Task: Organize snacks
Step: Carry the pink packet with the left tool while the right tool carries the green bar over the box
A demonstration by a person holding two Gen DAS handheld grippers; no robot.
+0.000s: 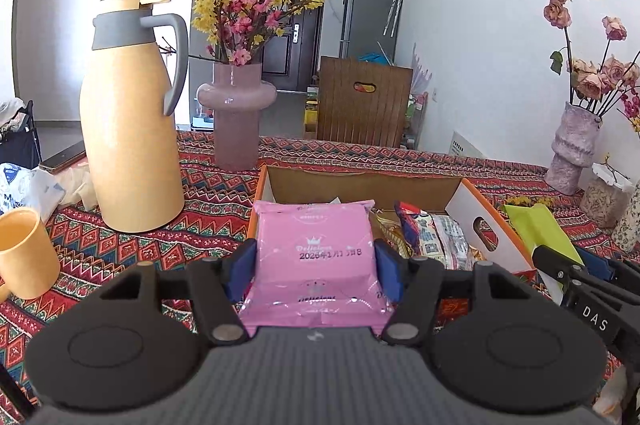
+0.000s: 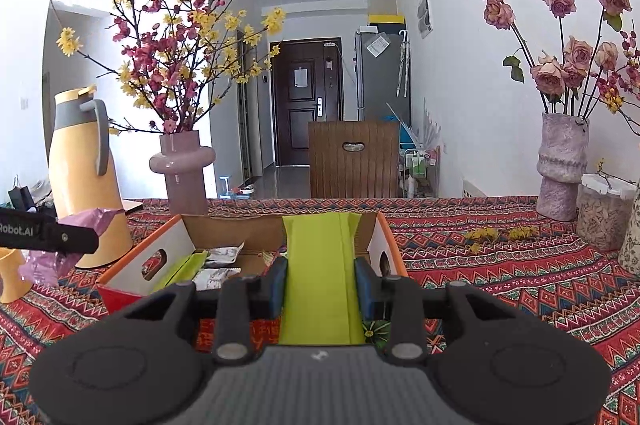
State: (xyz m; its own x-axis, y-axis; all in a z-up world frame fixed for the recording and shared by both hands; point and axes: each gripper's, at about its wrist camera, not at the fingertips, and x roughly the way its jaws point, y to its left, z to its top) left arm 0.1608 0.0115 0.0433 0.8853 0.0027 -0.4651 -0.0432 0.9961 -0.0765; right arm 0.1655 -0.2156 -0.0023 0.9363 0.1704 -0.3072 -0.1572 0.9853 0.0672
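My left gripper (image 1: 315,265) is shut on a pink snack packet (image 1: 316,257) and holds it above the near left edge of an open cardboard box (image 1: 360,185). Several snack packets (image 1: 432,233) lie inside the box. My right gripper (image 2: 321,285) is shut on a lime-green snack packet (image 2: 320,273) and holds it over the near edge of the same box (image 2: 236,229). The green packet also shows in the left wrist view (image 1: 540,229), at the right of the box. The left gripper and pink packet (image 2: 64,249) show at the left of the right wrist view.
A yellow thermos jug (image 1: 128,129), a yellow cup (image 1: 24,253) and a pink vase of blossoms (image 1: 236,113) stand left of the box. A rough vase of roses (image 2: 560,165) and a jar (image 2: 604,213) stand at the right. A wooden chair (image 2: 352,157) is behind the patterned tablecloth (image 2: 500,265).
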